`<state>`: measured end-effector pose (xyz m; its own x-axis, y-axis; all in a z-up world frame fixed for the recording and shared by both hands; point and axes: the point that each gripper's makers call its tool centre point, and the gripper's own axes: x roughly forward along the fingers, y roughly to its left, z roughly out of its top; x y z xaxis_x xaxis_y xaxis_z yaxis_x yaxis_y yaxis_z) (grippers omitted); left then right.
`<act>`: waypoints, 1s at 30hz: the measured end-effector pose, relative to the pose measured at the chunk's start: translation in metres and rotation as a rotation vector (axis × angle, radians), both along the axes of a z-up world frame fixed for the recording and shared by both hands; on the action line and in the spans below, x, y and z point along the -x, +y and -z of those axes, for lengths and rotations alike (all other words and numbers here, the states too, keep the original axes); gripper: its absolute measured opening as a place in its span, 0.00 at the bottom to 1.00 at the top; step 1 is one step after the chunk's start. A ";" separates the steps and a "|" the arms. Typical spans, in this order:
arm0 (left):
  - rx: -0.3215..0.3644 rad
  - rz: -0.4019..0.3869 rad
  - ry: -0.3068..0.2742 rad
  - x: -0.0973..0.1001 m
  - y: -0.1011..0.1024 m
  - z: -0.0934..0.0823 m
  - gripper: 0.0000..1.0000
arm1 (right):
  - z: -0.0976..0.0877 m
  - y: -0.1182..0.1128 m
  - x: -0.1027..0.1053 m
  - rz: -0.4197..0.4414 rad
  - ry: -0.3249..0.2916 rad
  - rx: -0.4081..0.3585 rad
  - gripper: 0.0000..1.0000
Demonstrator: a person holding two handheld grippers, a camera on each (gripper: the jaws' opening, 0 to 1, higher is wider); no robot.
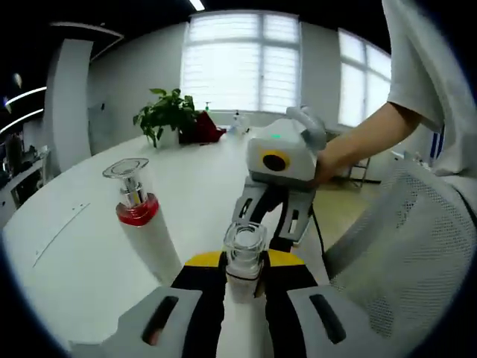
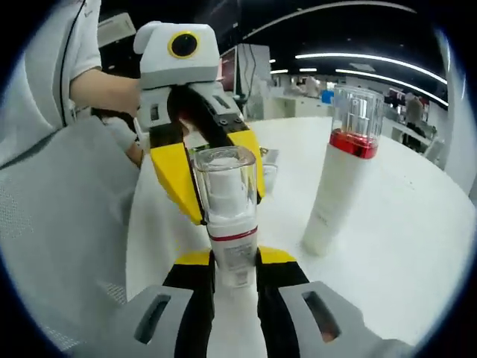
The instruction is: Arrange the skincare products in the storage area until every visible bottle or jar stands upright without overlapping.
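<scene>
**Left gripper view: two grippers meet on one small bottle**

Left gripper view has the left gripper (image 1: 243,287) with its yellow-and-black fingers pinching the small clear-capped bottle (image 1: 244,253) just under the cap, and the right gripper (image 1: 272,224) reaching in from beyond it. Over to the right gripper view: the right gripper (image 2: 235,276) clamps the same small bottle (image 2: 227,216) low on its white body, the left gripper (image 2: 205,175) coming down around its cap. Looks like a handover or a shared steadying, keeping it vertical before it goes down on the white worktop (image 1: 82,246).

Just beside it stands the tall white bottle (image 2: 339,179), red collar, clear cap, already upright, and near enough to get knocked. A mesh chair back (image 1: 406,246) crowds the worktop's edge, and a potted plant (image 1: 165,113) sits well apart, far down the worktop.
</scene>
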<state>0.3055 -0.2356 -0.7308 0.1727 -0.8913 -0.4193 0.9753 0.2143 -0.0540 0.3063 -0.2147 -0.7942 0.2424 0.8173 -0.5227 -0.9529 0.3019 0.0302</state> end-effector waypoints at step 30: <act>0.073 -0.064 0.000 -0.050 0.000 0.003 0.14 | 0.007 -0.010 -0.046 0.070 -0.022 0.025 0.23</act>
<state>0.3560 -0.2358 -0.7343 0.2303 -0.9067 -0.3533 0.9597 0.2718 -0.0719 0.3520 -0.2245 -0.8014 0.3101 0.7851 -0.5362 -0.9299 0.3679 0.0009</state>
